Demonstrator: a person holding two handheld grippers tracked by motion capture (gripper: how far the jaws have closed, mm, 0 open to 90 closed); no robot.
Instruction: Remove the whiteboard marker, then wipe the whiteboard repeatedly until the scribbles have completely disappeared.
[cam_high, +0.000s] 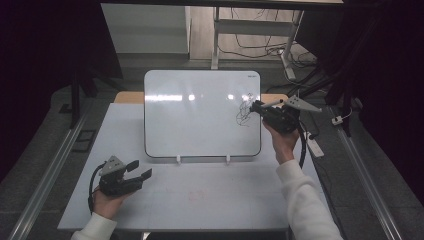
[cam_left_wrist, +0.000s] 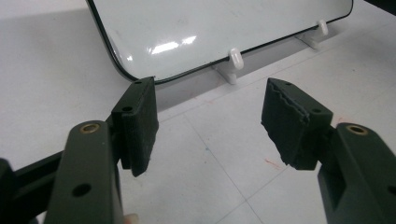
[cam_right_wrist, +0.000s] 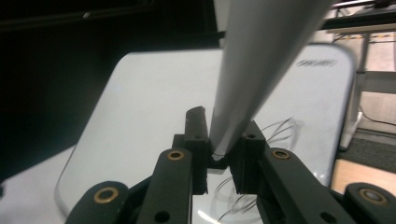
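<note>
A white board (cam_high: 200, 115) stands upright on two small white feet (cam_left_wrist: 236, 60) at the back of the pale table (cam_high: 210, 200). Black scribbles (cam_high: 244, 112) mark its right side. My right gripper (cam_high: 257, 107) is shut on a white marker (cam_high: 272, 104), with the jaws right at the scribbles. In the right gripper view the marker (cam_right_wrist: 261, 60) rises as a blurred pale shaft from between the jaws (cam_right_wrist: 224, 144), in front of the board (cam_right_wrist: 154, 102) and its scribbles (cam_right_wrist: 280, 128). My left gripper (cam_high: 139, 170) rests low on the table at front left, open and with nothing in it (cam_left_wrist: 210, 126).
A white oblong device (cam_high: 315, 146) with a cable lies off the table's right edge. Desk legs and loose cables (cam_high: 260, 47) stand on the floor behind the board. Metal rails (cam_high: 50, 170) run along both sides of the table.
</note>
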